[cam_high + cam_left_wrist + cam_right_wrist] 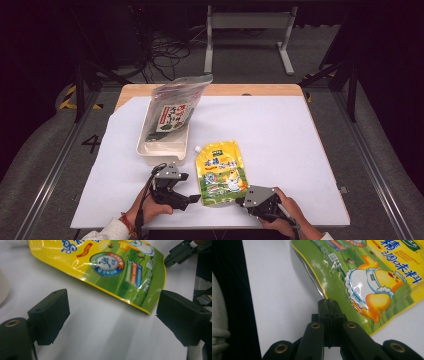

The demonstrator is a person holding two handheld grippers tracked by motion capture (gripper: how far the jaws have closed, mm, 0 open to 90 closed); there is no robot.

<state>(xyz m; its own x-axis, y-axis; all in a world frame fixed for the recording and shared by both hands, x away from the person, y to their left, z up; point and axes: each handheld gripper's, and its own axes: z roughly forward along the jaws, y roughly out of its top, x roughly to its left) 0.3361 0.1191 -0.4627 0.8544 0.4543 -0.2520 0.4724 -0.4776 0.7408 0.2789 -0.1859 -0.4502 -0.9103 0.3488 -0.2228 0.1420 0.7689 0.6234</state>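
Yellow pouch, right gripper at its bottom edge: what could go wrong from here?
1. The right gripper is shut at the bottom edge of the yellow pouch; such a thin bite on glossy film may slip when lifted.
2. The left gripper stands open with nothing between its jaws, so the pouch could sag or swing.
3. The white tray and its leaning bag sit close; a swing might topple the bag.

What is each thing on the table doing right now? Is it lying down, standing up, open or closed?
yellow pouch: lying flat on the table, cap on, bottom edge pinched.
grey bag: leaning upright in the tub.
white tub: upright, holding the grey bag.
left gripper: open, nothing between its jaws.
right gripper: shut on the yellow pouch's bottom edge.
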